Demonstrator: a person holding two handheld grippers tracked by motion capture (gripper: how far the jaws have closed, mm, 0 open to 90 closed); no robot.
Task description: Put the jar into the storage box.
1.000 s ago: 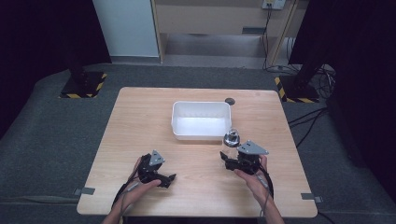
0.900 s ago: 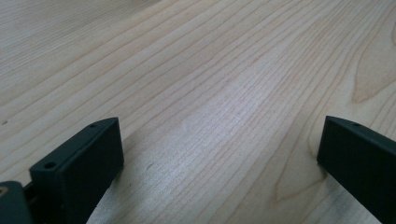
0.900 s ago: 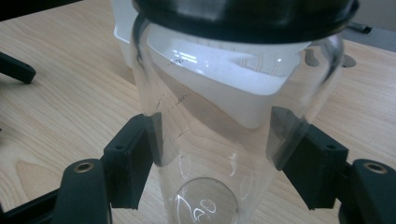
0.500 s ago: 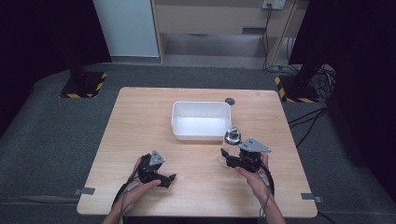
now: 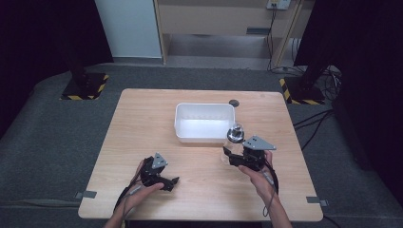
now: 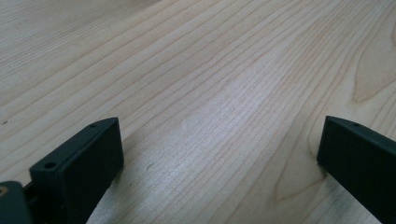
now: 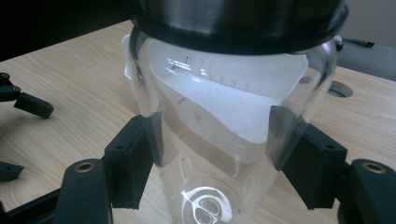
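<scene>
The clear glass jar with a dark metal lid [image 7: 233, 107] is off the pale wooden desk [image 5: 142, 137], tilted, just right of the white rectangular plastic tub [image 5: 205, 122]. The right gripper [image 7: 215, 140] has its 2 jaws clenched on the jar's wall below the lid. A second ago the jar stood nearer the tub's corner; now it sits closer to the person, so the lift seems under way. The left gripper [image 5: 159, 173] rests near the front edge, jaws spread wide, grasping nothing.
</scene>
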